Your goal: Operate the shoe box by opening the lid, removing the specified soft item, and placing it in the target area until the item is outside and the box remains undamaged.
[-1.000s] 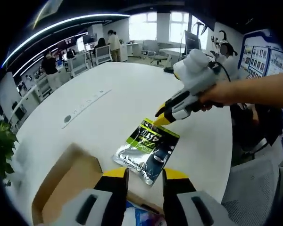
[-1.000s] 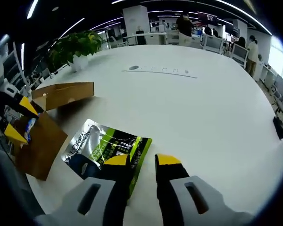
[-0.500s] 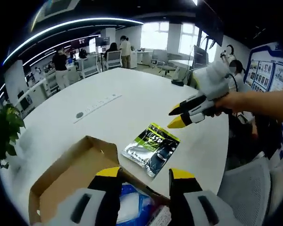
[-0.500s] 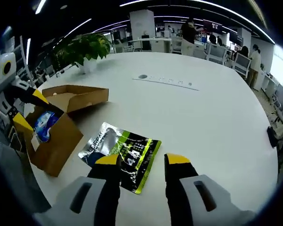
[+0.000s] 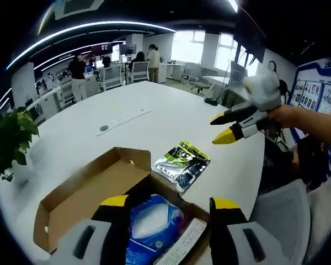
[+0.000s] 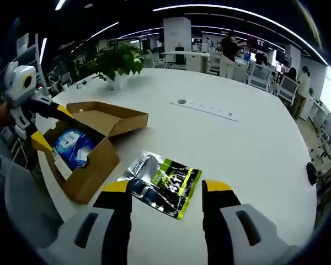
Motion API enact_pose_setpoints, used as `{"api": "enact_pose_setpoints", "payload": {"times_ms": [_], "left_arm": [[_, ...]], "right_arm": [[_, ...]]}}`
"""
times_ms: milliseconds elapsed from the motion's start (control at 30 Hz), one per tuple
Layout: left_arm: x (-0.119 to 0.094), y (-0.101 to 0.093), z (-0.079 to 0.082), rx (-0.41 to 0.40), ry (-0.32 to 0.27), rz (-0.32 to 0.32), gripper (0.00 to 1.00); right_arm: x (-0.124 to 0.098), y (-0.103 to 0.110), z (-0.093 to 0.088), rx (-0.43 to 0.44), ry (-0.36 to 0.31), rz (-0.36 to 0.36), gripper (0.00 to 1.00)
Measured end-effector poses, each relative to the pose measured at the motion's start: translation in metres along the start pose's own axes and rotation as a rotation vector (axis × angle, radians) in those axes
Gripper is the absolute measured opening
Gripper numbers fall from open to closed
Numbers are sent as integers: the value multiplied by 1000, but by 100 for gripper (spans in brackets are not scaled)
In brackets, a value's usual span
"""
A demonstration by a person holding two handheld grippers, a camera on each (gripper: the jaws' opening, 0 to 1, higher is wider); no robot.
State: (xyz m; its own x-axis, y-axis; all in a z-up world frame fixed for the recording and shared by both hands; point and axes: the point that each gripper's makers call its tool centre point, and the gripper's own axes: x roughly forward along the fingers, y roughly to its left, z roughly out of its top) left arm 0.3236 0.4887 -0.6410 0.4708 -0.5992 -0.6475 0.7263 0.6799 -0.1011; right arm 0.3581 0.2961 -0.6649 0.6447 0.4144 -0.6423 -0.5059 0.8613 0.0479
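Big white round desk [image 6: 254,143]: brown cardboard shoe box [image 6: 91,146] lid open, shiny green-and-silver soft pouch [image 6: 163,182] already lying outside, both tools [image 5: 164,205] [image 6: 166,189] spread, empty.

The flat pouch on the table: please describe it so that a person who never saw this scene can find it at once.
On the big white round table, find the open cardboard shoe box. Just beside it, flat on the bare tabletop, lies the pouch. It is a thin, shiny packet in silver, bright green and dark blue, unlike the blue-and-white pack inside the box.
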Motion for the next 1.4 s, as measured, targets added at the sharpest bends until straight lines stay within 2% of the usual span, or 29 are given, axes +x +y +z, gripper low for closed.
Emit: {"api": "enact_pose_setpoints", "payload": {"times_ms": [133, 367, 733, 1033, 1133, 1400], "left_arm": [[-13, 5, -1, 2, -28, -5, 66], [-38, 22, -4, -25, -93, 26, 70], [-67, 48, -19, -70, -137, 77, 78], [-91, 60, -38, -86, -147, 104, 85], [-100, 61, -40, -89, -169, 106, 90], [-116, 72, -53, -115, -189, 144, 92]], "right_arm": [[-7, 12, 6, -15, -15, 12, 54], [-17, 34, 13, -29, -29, 35, 60], [-24, 65, 26, -64, -47, 75, 61], [-16, 95, 37, -90, -61, 129, 60], [-12, 110, 41, -109, -64, 156, 59], [0, 138, 46, -144, -56, 214, 57]]}}
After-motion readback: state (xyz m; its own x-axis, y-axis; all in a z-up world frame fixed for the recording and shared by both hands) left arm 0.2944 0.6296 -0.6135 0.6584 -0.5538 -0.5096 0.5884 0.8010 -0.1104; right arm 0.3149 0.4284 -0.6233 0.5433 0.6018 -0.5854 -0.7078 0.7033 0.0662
